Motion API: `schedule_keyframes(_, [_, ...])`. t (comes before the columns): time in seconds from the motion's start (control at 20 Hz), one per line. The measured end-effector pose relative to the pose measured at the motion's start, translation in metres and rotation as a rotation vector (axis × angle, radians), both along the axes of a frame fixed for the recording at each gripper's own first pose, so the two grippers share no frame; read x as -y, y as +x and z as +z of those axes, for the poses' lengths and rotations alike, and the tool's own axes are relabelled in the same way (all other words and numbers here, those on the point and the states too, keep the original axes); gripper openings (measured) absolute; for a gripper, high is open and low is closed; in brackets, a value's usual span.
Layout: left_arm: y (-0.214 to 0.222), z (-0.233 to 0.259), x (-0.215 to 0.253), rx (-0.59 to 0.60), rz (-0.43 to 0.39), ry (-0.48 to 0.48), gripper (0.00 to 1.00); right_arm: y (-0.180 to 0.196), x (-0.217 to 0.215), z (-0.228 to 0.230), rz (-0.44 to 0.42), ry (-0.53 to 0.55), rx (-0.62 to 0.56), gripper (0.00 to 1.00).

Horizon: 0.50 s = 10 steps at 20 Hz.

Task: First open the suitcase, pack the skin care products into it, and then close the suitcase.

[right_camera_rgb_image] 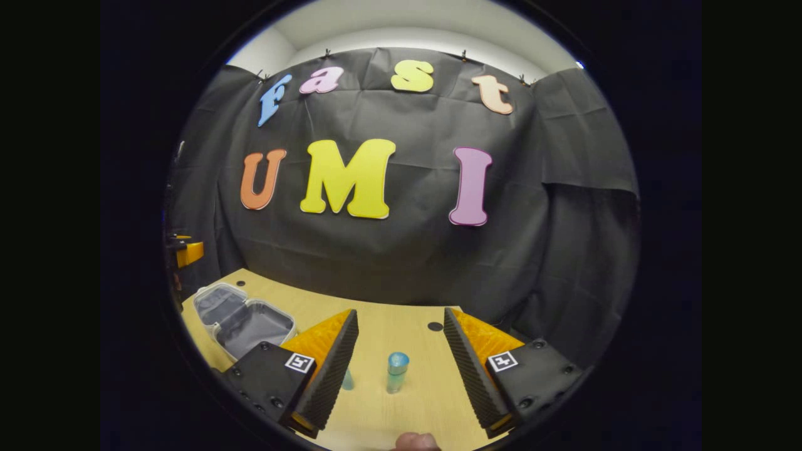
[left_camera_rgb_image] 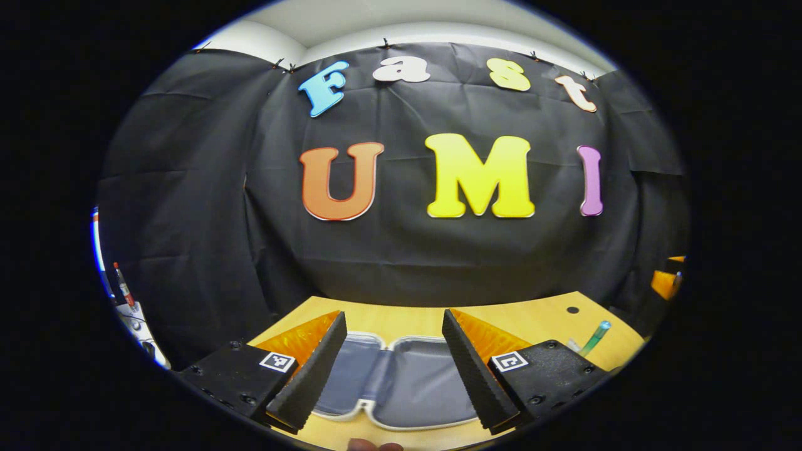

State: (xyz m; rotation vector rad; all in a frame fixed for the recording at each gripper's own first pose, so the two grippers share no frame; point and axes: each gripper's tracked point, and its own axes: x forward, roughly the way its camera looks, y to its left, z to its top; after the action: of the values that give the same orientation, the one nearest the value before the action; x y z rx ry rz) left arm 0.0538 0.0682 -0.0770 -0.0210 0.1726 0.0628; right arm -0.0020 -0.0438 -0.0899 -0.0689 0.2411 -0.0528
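Worktop (right_camera_rgb_image: 376,413): pale wood, running up to the black cloth wall; it carries everything below.
Suitcase (left_camera_rgb_image: 401,382): small, grey-lined, already lying open with both halves flat on the worktop. In the left gripper view it sits at 6 o'clock, framed between that gripper's fingers; in the right gripper view it lies at 8 o'clock, well apart from the bottle.
Step in hand: opening looks done, so I judge packing to be the stage now, with nothing visible inside the case.
Left gripper (left_camera_rgb_image: 395,363): jaws spread wide and empty, hovering above the open case.
Right gripper (right_camera_rgb_image: 401,366): jaws spread wide and empty, aimed at the bottle.
Skin care bottle (right_camera_rgb_image: 396,371): teal, capped, standing upright at 6 o'clock in the right gripper view, between the fingers but touching neither.
Second teal item (right_camera_rgb_image: 346,379): just beside the left finger in that view, partly hidden; what it is cannot be told.
Green tube (left_camera_rgb_image: 594,337): lying on the worktop at 4 o'clock in the left gripper view, right of the case.
Next move: likely lower the right jaws around the bottle, close squarely, then carry it toward 8 o'clock.
In the way: the half-hidden item beside the bottle could be nudged; an upright bottle may topple.
Worktop hole (right_camera_rgb_image: 435,326): dark round spot beyond the bottle, harmless.
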Motion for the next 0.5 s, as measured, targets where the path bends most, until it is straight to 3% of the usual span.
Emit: schedule_keyframes(0.5, [-0.015,-0.062,0.187,-0.138,-0.319,0.035,0.98,-0.009,0.062,-0.039,0.023,0.026,-0.101,0.82])
